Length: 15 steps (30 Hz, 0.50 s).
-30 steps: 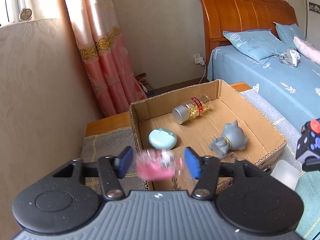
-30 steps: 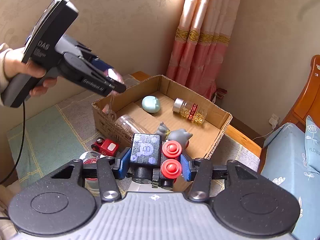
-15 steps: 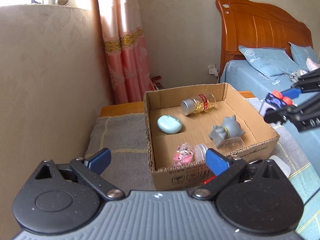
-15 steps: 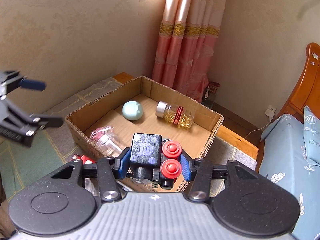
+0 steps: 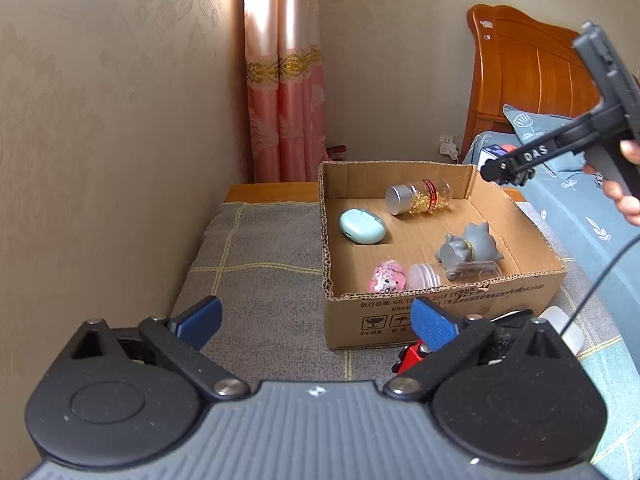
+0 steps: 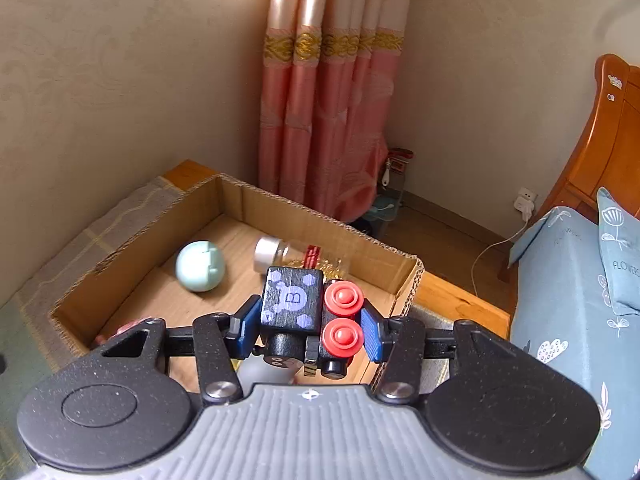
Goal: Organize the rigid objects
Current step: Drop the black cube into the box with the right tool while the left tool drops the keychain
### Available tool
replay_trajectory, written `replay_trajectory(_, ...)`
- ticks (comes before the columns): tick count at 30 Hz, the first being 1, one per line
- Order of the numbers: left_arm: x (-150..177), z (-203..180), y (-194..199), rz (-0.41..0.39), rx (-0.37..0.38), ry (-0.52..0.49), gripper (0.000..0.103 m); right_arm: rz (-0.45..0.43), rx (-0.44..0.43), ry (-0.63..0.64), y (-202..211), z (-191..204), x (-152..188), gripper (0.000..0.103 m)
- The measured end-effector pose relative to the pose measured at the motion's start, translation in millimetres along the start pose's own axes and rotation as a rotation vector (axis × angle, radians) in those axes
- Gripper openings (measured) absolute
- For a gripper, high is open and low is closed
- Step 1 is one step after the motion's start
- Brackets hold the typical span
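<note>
From the left wrist view, the left gripper (image 5: 314,322) has its blue pads spread wide with nothing between them, its jaws having just been opening, and it hovers over the grey checked cloth (image 5: 256,264) just short of the cardboard box (image 5: 440,312). Inside the box lie a mint oval case (image 5: 362,226) by the left wall, a capsule bottle (image 5: 418,196) on its side near the back wall, a grey figurine (image 5: 470,246) toward the right, and at the front wall a pink glittery jar (image 5: 386,276) just beside a clear jar (image 5: 452,272) lying on its side. A red toy (image 5: 410,356) peeks out on the cloth in front of the box, partly hidden by the right finger. At the upper right, a hand (image 5: 624,196) carries the right gripper (image 5: 500,170) above the box's far right corner. From the right wrist view, the right gripper (image 6: 307,322) is clamped on a black block toy (image 6: 310,302) with pale printed shapes and two red round buttons, held in the air over the box (image 6: 396,268); the mint case (image 6: 200,266) and the capsule bottle (image 6: 280,254) rest on the floor of the box beyond it
</note>
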State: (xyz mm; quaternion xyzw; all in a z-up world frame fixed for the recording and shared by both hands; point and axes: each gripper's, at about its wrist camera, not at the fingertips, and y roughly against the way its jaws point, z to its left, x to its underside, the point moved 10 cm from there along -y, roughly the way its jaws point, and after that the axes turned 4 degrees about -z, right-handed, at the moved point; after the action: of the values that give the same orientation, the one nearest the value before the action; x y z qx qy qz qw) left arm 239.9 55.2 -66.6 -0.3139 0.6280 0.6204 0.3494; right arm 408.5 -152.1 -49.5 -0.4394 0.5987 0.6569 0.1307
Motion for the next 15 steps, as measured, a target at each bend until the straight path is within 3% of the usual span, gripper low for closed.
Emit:
replay_trajectory(1,1,0,0,0.002,-0.001,0.002,0.100,0.000,0.010,-0.014,-5,-3,-2,0.060)
replay_trajectory(3,2,0,1,0.002,-0.001,0.002,0.100,0.009,0.021,-0.047,-12,-9,-3,0.095)
replay_trajectory(4,3,0,1,0.003,-0.001,0.001,0.100,-0.002,0.034,-0.064,-12,-11,-3,0.101)
replay_trajectory(15,4,-9,6,0.007,0.016,-0.004,0.100,-0.034,0.008,-0.025,29,7,11,0.103)
